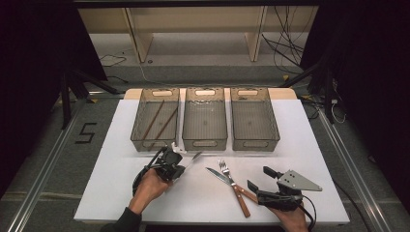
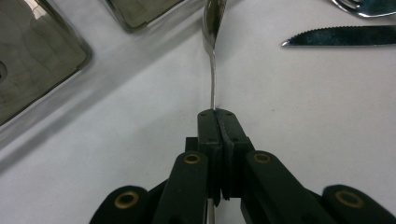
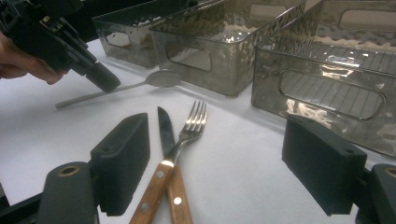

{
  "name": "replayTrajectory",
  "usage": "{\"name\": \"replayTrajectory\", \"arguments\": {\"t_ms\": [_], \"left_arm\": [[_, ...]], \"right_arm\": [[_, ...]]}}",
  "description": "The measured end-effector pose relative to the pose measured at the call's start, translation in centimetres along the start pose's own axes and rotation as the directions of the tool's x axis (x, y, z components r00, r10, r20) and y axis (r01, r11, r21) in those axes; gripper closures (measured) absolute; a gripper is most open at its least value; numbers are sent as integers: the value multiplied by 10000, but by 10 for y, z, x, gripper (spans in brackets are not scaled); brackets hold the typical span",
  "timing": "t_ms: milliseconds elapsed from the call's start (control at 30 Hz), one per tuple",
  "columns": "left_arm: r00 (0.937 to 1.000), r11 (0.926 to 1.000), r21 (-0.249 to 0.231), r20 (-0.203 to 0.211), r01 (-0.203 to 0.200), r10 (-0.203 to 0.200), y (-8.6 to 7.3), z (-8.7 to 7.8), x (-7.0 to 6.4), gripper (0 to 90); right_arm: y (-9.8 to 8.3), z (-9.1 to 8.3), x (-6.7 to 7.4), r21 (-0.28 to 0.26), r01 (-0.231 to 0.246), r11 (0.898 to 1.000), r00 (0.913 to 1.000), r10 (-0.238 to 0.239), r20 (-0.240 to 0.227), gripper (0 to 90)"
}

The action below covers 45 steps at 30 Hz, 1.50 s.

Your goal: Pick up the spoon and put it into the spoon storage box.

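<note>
The right claw (image 1: pixel 263 180) sits low near the front edge of the table (image 1: pixel 121 193), its two black pads spread wide with nothing between them. Just ahead of it lie a fork (image 3: pixel 191 126) and a knife (image 3: pixel 164 130) with wooden handles – they cross each other, touching.

A bit further in, the left claw (image 1: pixel 178 166) is pressed together on the thin handle of a spoon (image 2: pixel 214 28). It pinches the handle part way along, so the bowl end sticks out far in front, pointing toward the boxes. The spoon is down at the table, or just above it; I cannot tell which.

What could go wrong? The grip is on a skinny, shiny bit of metal, so the spoon could twist or slip out if it is swung fast. The long bowl end could also bump the wall of the middle box (image 1: pixel 205 118) – it is very near.

At the back stand three clear boxes side by side. The left box (image 1: pixel 155 118) holds chopsticks (image 1: pixel 159 121); the middle box and the right box (image 1: pixel 253 118) look empty. There is open white table on both sides, and lifting straight up looks like the safest way over the box walls
</note>
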<state>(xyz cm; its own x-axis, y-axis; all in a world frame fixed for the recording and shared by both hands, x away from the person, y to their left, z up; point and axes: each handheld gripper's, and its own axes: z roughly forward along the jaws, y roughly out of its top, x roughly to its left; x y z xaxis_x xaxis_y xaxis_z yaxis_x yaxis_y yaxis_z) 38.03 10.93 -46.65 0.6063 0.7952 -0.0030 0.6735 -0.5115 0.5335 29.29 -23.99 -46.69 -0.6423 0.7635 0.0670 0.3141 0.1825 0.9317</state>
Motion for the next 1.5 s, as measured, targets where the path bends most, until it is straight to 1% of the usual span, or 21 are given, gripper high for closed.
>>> {"name": "replayTrajectory", "arguments": {"t_ms": [133,200,300,367,500,600,633,667,700,800,900,933,1000,1067,1167,1233,1367,1467,1500], "left_arm": [[10000,10000,41,-38,30,-30,0,1,1,881],[9999,10000,95,-128,-10,11,-1,2,1,878],[9999,9999,98,-133,-41,42,-1,3,1,878],[9998,9999,127,-184,-93,96,-1,2,0,892],[9997,9996,149,-89,-232,233,-1,1,-1,895],[9995,9995,-8,-5,-305,305,0,-2,-3,895],[9994,9993,-130,-13,-357,357,0,-4,-3,896],[9996,9994,-200,20,-297,297,1,-6,-4,896],[9993,9991,-187,30,-369,370,2,-8,-4,895],[9994,9987,-385,62,-340,343,3,-15,-4,895],[9989,9979,-478,163,-428,437,5,-21,-3,895],[9991,9978,-568,223,-346,359,6,-24,-4,895],[9988,9970,-703,358,-322,348,7,-29,-3,895],[9979,9955,-875,510,-355,401,9,-36,-2,894],[9980,9935,-1095,513,-321,379,14,-43,0,894],[9974,9916,-1283,666,-178,265,17,-48,3,894],[9975,9868,-1617,680,-63,175,25,-56,7,894],[9968,9843,-1767,788,7,134,33,-59,12,893],[9972,9836,-1803,736,-1,136,36,-60,13,893]], "right_arm": [[0,0,0,-7,-2,10000,10000,2,-5,242],[0,0,0,-1,-2,10000,10000,2,-5,242],[0,0,0,-6,-5,10000,10000,5,-7,242],[0,0,0,-12,2,10000,10000,-2,0,242],[0,0,0,-19,-4,10000,10000,4,-4,242],[0,0,0,-41,-7,10000,10000,7,4,242],[0,0,0,-35,-12,10000,10000,12,1,242],[0,0,0,-29,-12,10000,10000,12,6,242],[0,-1,-1,-33,-7,10000,10000,7,13,242],[0,-1,0,-37,0,10000,10000,0,6,243],[0,-1,0,-35,-10,10000,10000,10,6,242],[0,-1,0,-39,-13,10000,10000,13,6,242],[1,-1,0,-51,-7,10000,10000,7,9,242],[0,-1,0,-52,-39,10000,10000,39,-2,242],[0,0,0,-17,-37,10000,10000,37,-17,242],[0,0,0,-59,-35,10000,10000,35,-13,242],[0,0,-1,-62,-64,10000,10000,64,-4,242],[0,-1,-1,-66,-84,9999,10000,84,4,242],[1,-1,-1,-70,-82,9999,10000,82,5,242]]}}
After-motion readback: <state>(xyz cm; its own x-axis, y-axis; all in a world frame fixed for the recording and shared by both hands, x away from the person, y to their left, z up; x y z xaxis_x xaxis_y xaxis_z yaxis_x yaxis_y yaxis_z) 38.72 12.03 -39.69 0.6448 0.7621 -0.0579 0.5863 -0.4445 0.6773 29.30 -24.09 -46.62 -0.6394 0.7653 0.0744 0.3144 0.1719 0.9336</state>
